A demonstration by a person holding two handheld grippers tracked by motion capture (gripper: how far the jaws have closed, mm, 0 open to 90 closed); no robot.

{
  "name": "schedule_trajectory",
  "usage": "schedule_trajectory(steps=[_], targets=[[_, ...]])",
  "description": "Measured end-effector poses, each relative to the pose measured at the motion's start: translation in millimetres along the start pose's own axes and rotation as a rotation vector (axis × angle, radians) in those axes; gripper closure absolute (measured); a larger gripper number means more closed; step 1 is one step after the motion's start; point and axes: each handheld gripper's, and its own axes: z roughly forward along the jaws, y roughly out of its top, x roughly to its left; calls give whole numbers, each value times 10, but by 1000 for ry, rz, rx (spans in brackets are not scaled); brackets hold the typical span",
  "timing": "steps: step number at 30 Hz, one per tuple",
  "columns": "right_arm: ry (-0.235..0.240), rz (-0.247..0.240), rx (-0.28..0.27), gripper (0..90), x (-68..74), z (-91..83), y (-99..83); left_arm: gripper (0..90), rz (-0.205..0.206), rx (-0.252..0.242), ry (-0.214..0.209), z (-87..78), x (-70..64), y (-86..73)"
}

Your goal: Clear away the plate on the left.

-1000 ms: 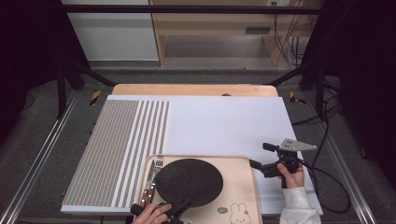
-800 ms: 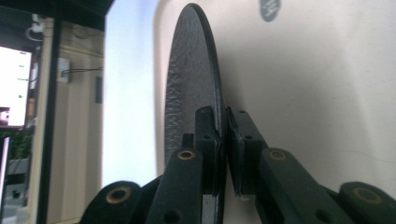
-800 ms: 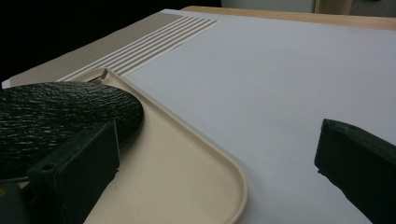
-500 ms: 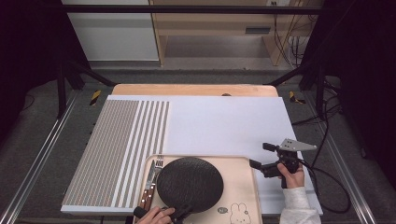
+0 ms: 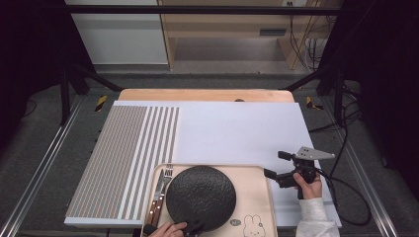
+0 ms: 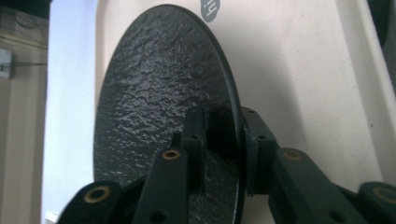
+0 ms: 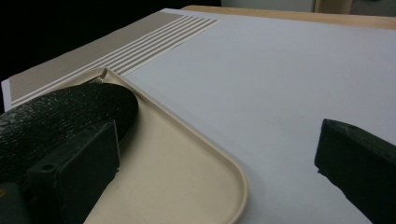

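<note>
On the tray [image 5: 257, 197], black plate [image 5: 200, 197] in left hand-held gripper [image 6: 219, 135].

Plate [image 5: 201, 197] sits on tray [image 5: 254, 197] at near edge of table, w/ fork [image 5: 165, 183] & knife [image 5: 155, 195] just left of it on tray. Left gripper [image 5: 190, 228] at plate's near rim; right gripper [image 5: 276, 165] beside tray's right edge, over mat [image 5: 237, 131].

A black pebbled plate [image 5: 200, 197] lies on a cream tray [image 5: 254, 197] with a rabbit print; the mat [image 5: 237, 131] is white, tan-striped.
</note>
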Motion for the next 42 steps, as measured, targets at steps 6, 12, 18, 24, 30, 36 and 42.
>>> schedule_trajectory(steps=[6,12,18,24,30,36,42], targets=[[1,4,2,4,0,10,-3,667,-31,16,-34,61,-19,-22],[2,1,-1,3,0,4,-1,587,-54,22,-29,81,-9,-24],[3,3,3,3,3,8,-3,475,-86,41,-35,82,40,-18],[2,3,4,3,1,9,-3,370,-177,15,-73,42,111,-32],[1,2,8,3,1,13,-5,251,-314,6,-91,1,190,-46],[1,4,6,3,0,12,-4,219,-471,-75,-110,-93,305,-76],[1,4,3,3,1,9,-3,102,-553,-108,-112,-181,457,-165]])
